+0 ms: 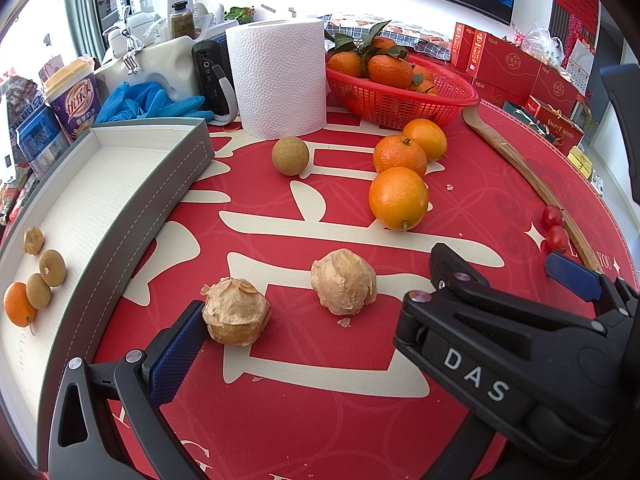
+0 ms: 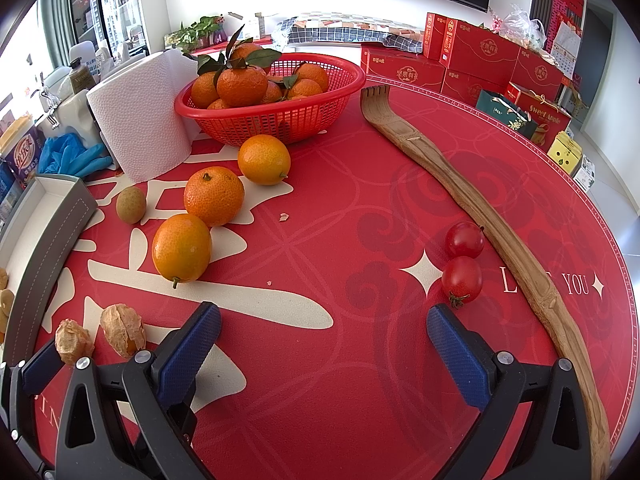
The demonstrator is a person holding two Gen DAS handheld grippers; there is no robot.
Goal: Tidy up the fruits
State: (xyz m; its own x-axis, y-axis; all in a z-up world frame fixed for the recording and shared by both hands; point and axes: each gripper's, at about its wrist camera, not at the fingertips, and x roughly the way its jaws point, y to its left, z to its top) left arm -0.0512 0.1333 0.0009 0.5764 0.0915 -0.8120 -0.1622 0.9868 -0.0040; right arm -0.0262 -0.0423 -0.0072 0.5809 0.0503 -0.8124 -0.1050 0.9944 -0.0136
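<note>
Just beside the left gripper's [image 1: 316,316] wide-open, empty fingers sits a husked physalis [image 1: 235,312]; picking it for the tray [image 1: 168,184] seems next. Right gripper [image 2: 324,332] hangs open, empty.

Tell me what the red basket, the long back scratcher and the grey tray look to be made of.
Red basket: looks like moulded plastic, glossy, with a regular slotted lattice in its wall.
Back scratcher: appears to be bamboo or wood, brown and streaked, with knobbly nodes near the handle end.
Grey tray: probably faux leather or covered board, matte, with white stitching along the edge and a pale textured lining.
</note>
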